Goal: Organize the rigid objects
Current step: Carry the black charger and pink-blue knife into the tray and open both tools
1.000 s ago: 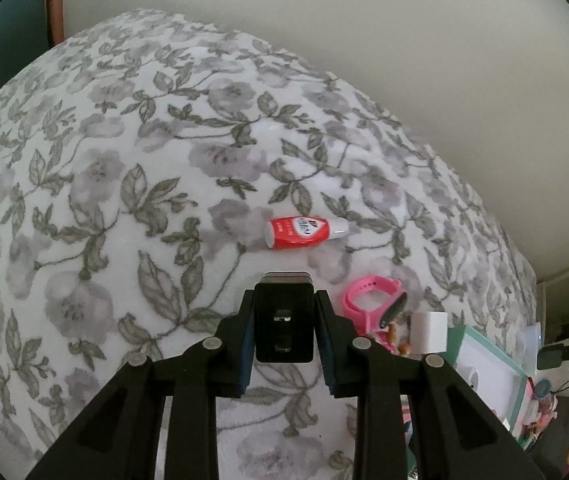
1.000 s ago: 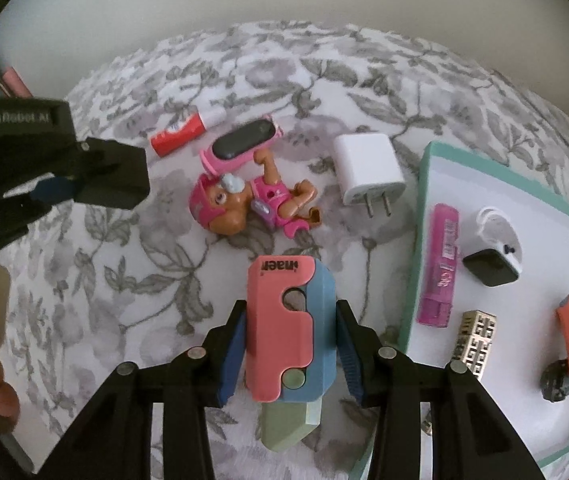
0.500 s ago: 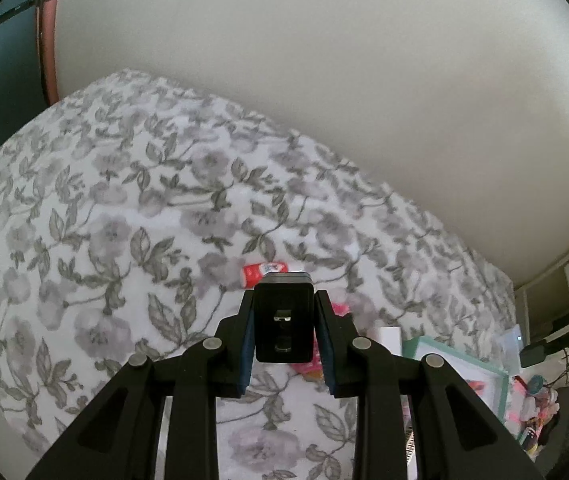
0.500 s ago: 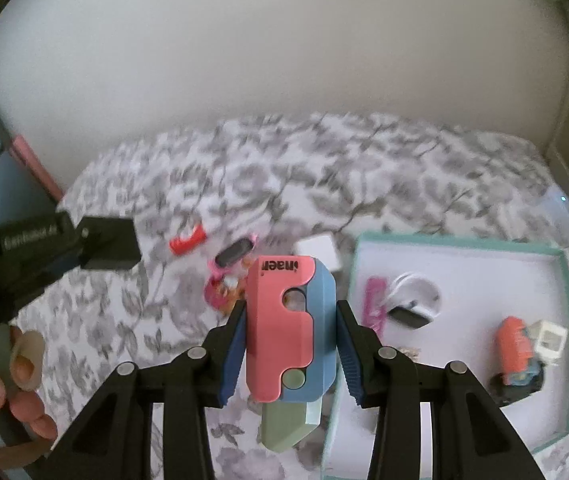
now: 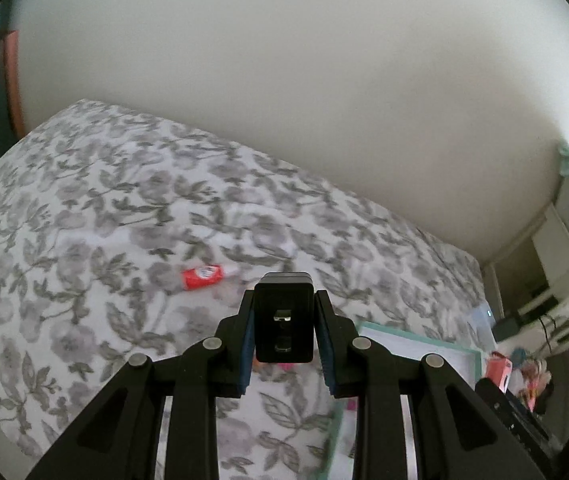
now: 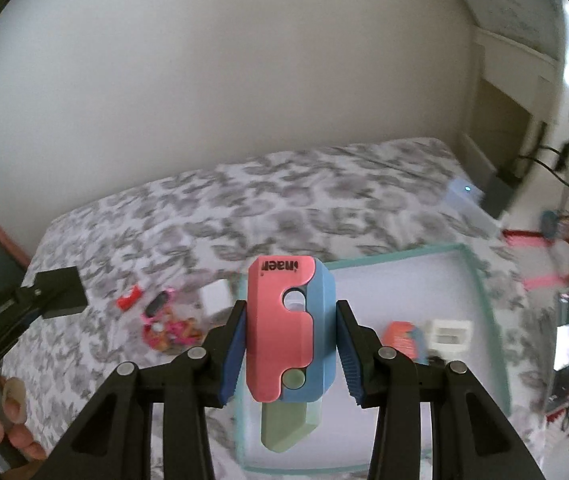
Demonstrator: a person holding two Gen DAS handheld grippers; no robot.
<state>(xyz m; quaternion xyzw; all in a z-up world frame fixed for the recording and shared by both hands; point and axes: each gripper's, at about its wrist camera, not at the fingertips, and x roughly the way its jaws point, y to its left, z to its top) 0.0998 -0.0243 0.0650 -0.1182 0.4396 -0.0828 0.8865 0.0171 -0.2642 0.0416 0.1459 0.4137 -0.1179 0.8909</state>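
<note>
My left gripper (image 5: 283,322) is shut on a black rectangular adapter (image 5: 283,318) and holds it high above the floral bed. It also shows at the left of the right wrist view (image 6: 60,293). My right gripper (image 6: 289,334) is shut on a pink and blue folding toy knife (image 6: 289,332) with a green blade, held above the teal-rimmed white tray (image 6: 480,292). On the bed lie a red tube (image 5: 202,277), a pink watch (image 6: 158,305), a pink doll (image 6: 176,326) and a white charger (image 6: 215,297).
The tray holds an orange and blue toy (image 6: 404,334) and a white square piece (image 6: 448,332). A cream wall stands behind the bed (image 5: 84,208). Cluttered floor and furniture lie to the right (image 6: 564,280).
Both grippers have risen and pulled back from the bed with their objects still held. The objects on the bed look smaller. The right gripper now hangs over the tray's left side.
</note>
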